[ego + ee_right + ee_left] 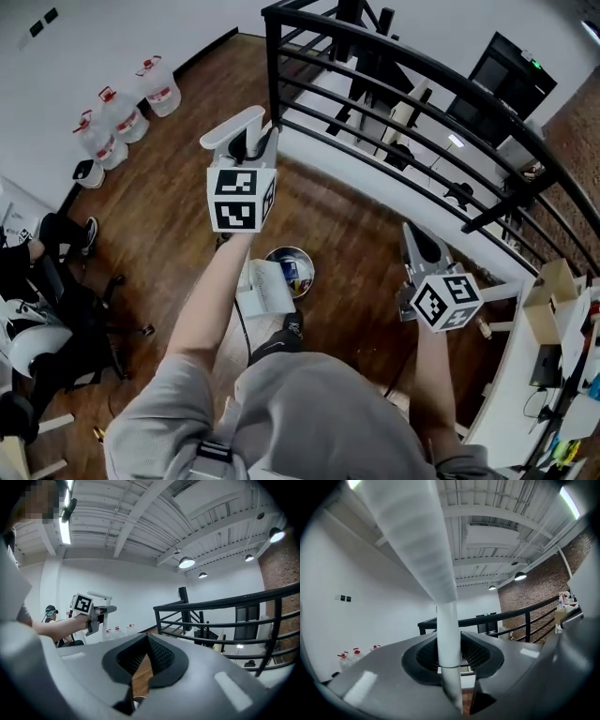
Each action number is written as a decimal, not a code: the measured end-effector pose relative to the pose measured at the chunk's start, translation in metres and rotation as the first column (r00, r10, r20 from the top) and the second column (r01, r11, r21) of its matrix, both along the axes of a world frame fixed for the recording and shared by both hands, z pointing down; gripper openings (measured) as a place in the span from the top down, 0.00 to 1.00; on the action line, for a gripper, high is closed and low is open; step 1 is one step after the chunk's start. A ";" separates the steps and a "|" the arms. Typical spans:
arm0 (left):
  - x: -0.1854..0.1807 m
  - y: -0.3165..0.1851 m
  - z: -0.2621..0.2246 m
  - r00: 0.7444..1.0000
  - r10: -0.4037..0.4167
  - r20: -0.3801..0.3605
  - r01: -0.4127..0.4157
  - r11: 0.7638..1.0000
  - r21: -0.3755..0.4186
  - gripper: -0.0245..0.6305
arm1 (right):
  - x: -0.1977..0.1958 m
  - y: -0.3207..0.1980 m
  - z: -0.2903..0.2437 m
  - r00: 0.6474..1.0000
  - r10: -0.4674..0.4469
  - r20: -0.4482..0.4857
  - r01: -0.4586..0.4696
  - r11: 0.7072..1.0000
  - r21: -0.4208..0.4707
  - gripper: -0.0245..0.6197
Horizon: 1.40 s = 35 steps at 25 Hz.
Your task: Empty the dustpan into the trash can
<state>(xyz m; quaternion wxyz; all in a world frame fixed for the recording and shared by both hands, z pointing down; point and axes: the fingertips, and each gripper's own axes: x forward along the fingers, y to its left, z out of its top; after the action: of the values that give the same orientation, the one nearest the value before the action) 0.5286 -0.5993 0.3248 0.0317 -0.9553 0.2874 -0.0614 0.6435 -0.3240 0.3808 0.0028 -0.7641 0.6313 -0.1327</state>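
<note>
My left gripper (251, 145) is shut on the white handle (232, 129) of a long-handled dustpan. The handle (440, 573) stands upright between the pads in the left gripper view. The white dustpan (262, 289) hangs low over the wood floor, right beside a round silvery trash can (300, 255) with coloured litter in it. My right gripper (413, 234) is held out to the right, apart from both, near the railing. Its jaws (147, 641) are shut with nothing between them. Only a brown sliver like the floor shows in the slit. The right gripper view also shows the left gripper (101, 612).
A black metal railing (394, 70) runs across ahead of both grippers, with a lower level beyond it. Large water bottles (122, 117) stand by the white wall at the left. A seated person (37, 281) is at the left edge. A cluttered desk (548, 319) is at the right.
</note>
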 end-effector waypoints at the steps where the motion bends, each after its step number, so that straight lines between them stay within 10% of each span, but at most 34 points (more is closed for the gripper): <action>1: 0.014 -0.006 0.004 1.000 0.009 0.005 -0.009 1.000 0.000 0.78 | 0.007 -0.008 0.000 1.000 0.001 -0.005 -0.001 1.000 0.001 0.96; 18: 0.212 -0.039 0.067 0.981 0.009 0.193 -0.001 0.999 -0.040 0.78 | 0.152 -0.068 0.014 0.987 -0.154 0.051 0.154 0.988 0.003 0.96; 35: 0.224 0.000 0.062 0.975 -0.052 0.217 0.054 0.999 -0.004 0.77 | 0.180 -0.052 0.029 0.944 -0.308 0.120 0.302 0.951 0.062 0.96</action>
<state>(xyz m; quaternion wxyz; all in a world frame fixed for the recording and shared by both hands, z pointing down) 0.7522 -0.5997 0.3865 0.0566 -0.9351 0.3073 -0.1673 0.8231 -0.3760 0.4097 0.0394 -0.6469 0.7431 -0.1669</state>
